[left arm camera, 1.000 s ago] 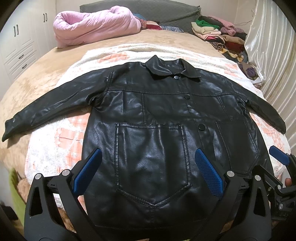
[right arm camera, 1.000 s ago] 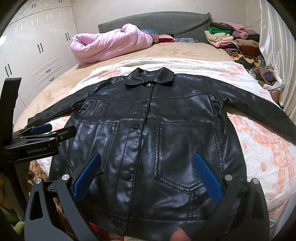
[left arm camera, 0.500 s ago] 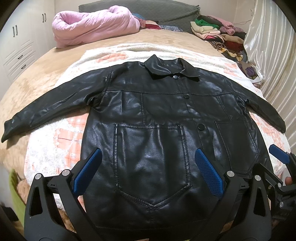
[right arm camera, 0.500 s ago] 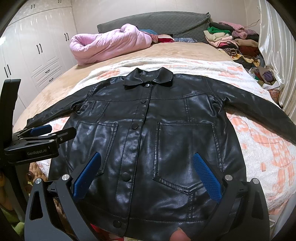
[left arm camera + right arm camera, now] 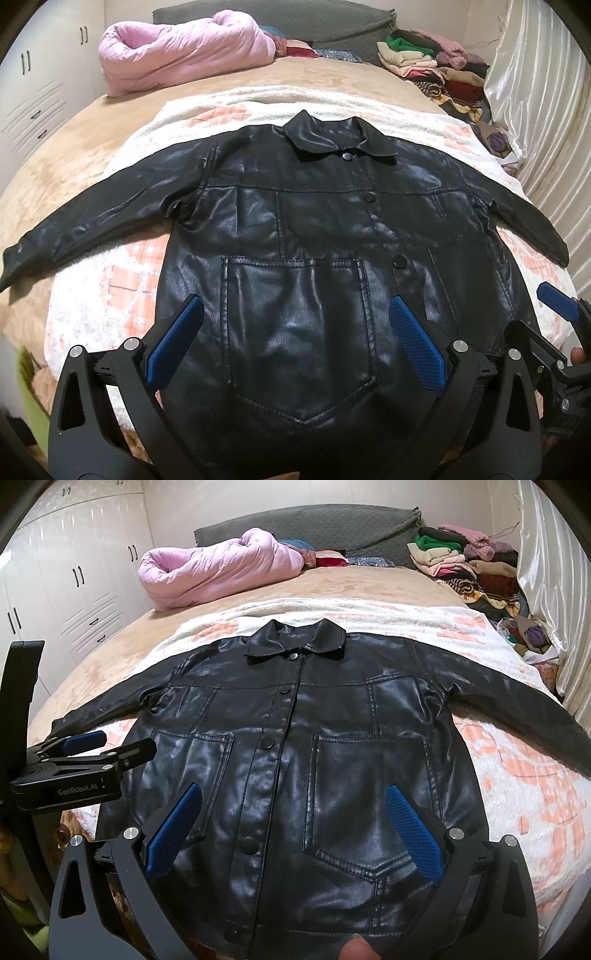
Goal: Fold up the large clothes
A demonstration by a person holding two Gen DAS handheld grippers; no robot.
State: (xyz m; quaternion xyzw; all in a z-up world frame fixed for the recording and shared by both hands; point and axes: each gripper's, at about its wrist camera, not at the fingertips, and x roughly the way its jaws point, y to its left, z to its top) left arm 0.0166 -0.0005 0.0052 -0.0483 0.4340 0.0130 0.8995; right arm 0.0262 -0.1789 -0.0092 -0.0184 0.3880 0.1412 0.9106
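A black leather jacket (image 5: 295, 229) (image 5: 295, 746) lies flat and buttoned on the bed, front up, collar far, both sleeves spread sideways. My left gripper (image 5: 295, 343) hovers open over the jacket's lower left pocket, blue pads wide apart, nothing between them. Over the lower right pocket my right gripper (image 5: 295, 827) is likewise open and holds nothing. The right gripper also shows at the right edge of the left wrist view, and the left gripper shows at the left edge of the right wrist view. The hem is partly hidden behind the gripper frames.
A white and orange blanket (image 5: 110, 280) (image 5: 517, 760) lies under the jacket on a tan bedspread (image 5: 74, 155). A pink quilt (image 5: 184, 55) (image 5: 214, 568) and clothes piles (image 5: 436, 66) (image 5: 472, 565) sit at the head. Curtain (image 5: 550, 590) right, wardrobe (image 5: 74, 576) left. A fingertip (image 5: 356, 949) shows.
Both cameras have eased slightly, so the jacket sits a touch lower in view. The jacket lies as before and both grippers stay open.
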